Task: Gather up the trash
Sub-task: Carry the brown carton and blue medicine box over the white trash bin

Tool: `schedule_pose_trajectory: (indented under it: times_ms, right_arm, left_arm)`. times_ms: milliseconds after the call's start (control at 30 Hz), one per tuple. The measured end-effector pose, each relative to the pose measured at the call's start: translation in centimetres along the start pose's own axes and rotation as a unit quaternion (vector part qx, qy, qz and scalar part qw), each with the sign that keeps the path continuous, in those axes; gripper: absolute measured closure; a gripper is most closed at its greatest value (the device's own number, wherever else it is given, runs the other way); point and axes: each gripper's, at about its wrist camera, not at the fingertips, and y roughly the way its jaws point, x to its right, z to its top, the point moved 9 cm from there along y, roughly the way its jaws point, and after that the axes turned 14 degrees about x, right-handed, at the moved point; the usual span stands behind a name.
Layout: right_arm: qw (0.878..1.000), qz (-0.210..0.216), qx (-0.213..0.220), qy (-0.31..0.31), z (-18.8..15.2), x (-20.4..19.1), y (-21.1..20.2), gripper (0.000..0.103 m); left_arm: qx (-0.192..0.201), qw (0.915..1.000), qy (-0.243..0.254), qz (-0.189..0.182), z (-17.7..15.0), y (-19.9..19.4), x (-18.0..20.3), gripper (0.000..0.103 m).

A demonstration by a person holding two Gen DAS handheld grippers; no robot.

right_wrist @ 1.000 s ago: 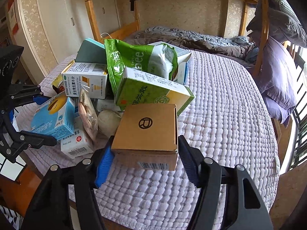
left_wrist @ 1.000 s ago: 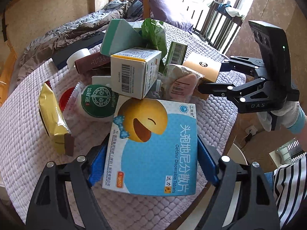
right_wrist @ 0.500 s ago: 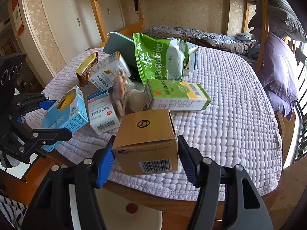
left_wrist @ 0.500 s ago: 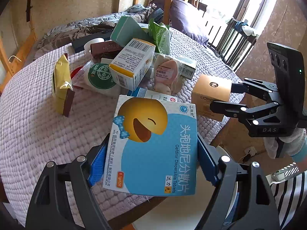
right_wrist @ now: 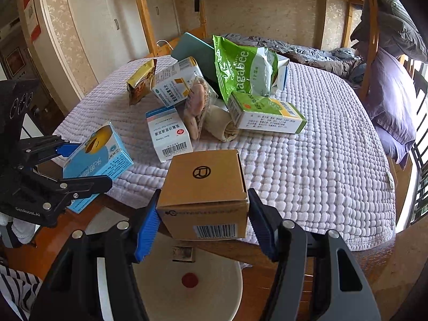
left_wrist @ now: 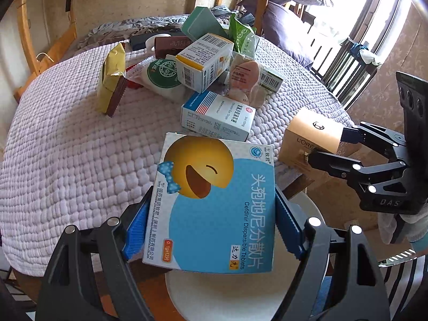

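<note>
Two black two-finger grippers, the left gripper (left_wrist: pixel 214 224) and the right gripper (right_wrist: pixel 204 224), each with one box clamped between its blue pads: one blue medicine carton with a yellow laughing face (left_wrist: pixel 214 203) and one plain brown cardboard cube (right_wrist: pixel 204 192). On the quilted lilac surface (right_wrist: pixel 307 165) lie three more printed cartons: one white-and-blue (right_wrist: pixel 168 136), one white-and-orange (right_wrist: pixel 175 84), one green-and-white (right_wrist: pixel 264 113). One green snack bag (right_wrist: pixel 243 67), one gold foil packet (right_wrist: pixel 140 81), one white round bin (right_wrist: pixel 187 281) below.

Bright window (left_wrist: pixel 379 13) daylight, blown-out glare, fisheye-warped dark corners.
</note>
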Motion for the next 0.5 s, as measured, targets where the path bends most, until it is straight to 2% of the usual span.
schedule_pose_trajectory:
  times_ms: [200, 500]
  right_arm:
    - [1.000, 0.008, -0.006, -0.006, -1.1, -1.2, -0.8, 0.043]
    - [1.000, 0.010, -0.007, 0.001, -2.1, -1.6, -1.6, 0.043]
  left_arm:
    - [0.000, 1.0000, -0.001, 0.009, -1.3, -1.0, 0.5, 0.020]
    - [-0.004, 0.9999, -0.011, 0.004, -2.7, -1.8, 1.3, 0.020]
